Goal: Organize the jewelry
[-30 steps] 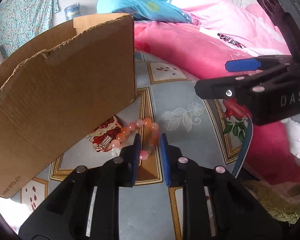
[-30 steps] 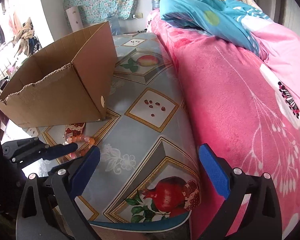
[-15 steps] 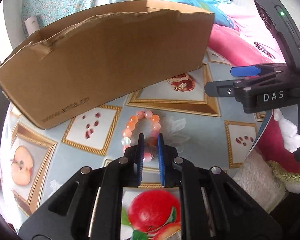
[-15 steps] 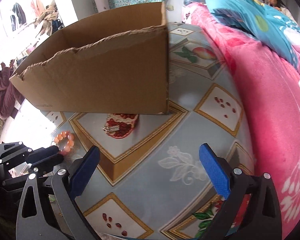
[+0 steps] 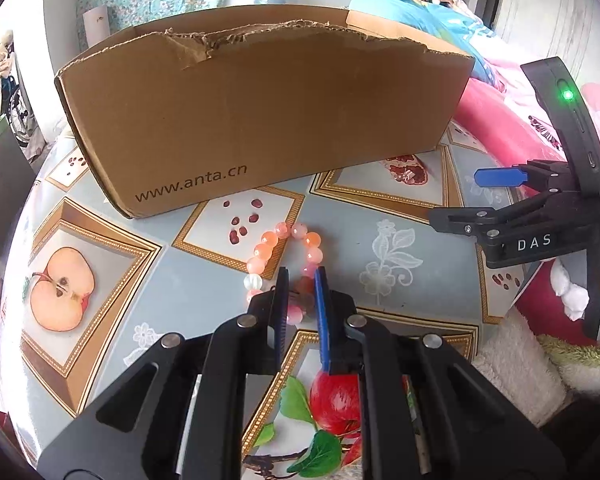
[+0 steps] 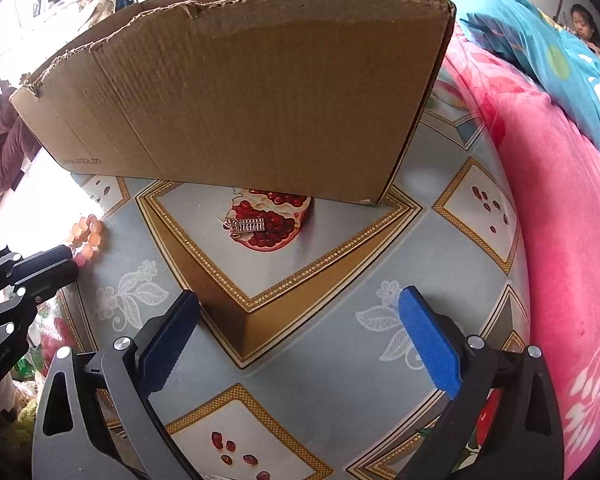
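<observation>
Tablecloth [image 5: 400, 248] bears bead bracelet [image 5: 284, 248], pinched by left hand-held gripper [image 5: 300, 280]

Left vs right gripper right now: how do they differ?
The left gripper has its jaws nearly together, clamped on the pink bead bracelet; the right gripper stands wide open and empty. The left sits over the bracelet, while the right faces the small metal charm without touching it. Both have blue pads and point down at the tablecloth.

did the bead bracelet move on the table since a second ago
Yes. The bead bracelet, pinched by the left gripper, has slid away from the cardboard box, from beside the small metal charm to open tablecloth.
</observation>
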A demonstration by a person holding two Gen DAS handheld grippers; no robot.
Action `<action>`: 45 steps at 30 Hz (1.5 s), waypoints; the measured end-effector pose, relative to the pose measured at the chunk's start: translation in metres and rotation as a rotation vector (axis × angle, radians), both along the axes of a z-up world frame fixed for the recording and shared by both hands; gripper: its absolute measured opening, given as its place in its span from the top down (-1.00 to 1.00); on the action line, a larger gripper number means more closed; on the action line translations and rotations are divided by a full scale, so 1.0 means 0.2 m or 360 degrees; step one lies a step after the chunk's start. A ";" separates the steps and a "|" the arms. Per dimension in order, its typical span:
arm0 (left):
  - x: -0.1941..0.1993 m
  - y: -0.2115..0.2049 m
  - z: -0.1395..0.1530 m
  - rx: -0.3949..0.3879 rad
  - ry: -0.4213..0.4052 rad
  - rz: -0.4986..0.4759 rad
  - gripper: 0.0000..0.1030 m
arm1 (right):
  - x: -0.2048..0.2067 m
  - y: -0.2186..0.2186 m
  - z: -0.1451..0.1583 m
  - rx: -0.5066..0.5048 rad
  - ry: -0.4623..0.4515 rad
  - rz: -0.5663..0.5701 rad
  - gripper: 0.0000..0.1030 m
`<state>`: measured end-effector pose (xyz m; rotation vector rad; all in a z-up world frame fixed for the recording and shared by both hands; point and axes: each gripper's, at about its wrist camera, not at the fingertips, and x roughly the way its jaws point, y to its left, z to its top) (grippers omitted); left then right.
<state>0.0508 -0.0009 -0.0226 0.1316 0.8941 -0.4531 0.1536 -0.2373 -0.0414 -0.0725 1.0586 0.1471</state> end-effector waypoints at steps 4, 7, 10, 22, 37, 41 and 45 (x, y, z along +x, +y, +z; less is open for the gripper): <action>-0.01 0.01 0.00 -0.0006 -0.0004 0.0010 0.77 | -0.02 -0.02 -0.01 0.0001 -0.0002 0.0060 -0.88; -0.01 0.01 0.00 -0.0004 -0.0006 0.0019 0.76 | -0.03 -0.04 0.00 0.0008 -0.0008 0.0026 -0.88; -0.02 0.02 0.00 -0.0010 -0.0007 0.0025 0.76 | -0.02 -0.08 0.04 0.0148 -0.0002 -0.0018 -0.88; -0.02 0.03 -0.01 -0.0015 -0.0008 0.0026 0.76 | 0.05 0.02 0.07 0.0288 -0.0140 0.0085 -0.20; -0.02 0.03 -0.01 -0.0012 -0.0011 0.0025 0.76 | 0.09 0.04 0.03 0.0219 -0.0133 0.0142 0.66; -0.02 0.04 0.00 -0.0005 -0.0014 0.0026 0.76 | 0.06 0.03 0.04 0.0241 -0.0111 0.0163 0.66; -0.01 0.04 0.00 -0.0005 -0.0015 0.0031 0.76 | -0.01 0.02 0.04 0.0276 -0.0091 0.0174 0.81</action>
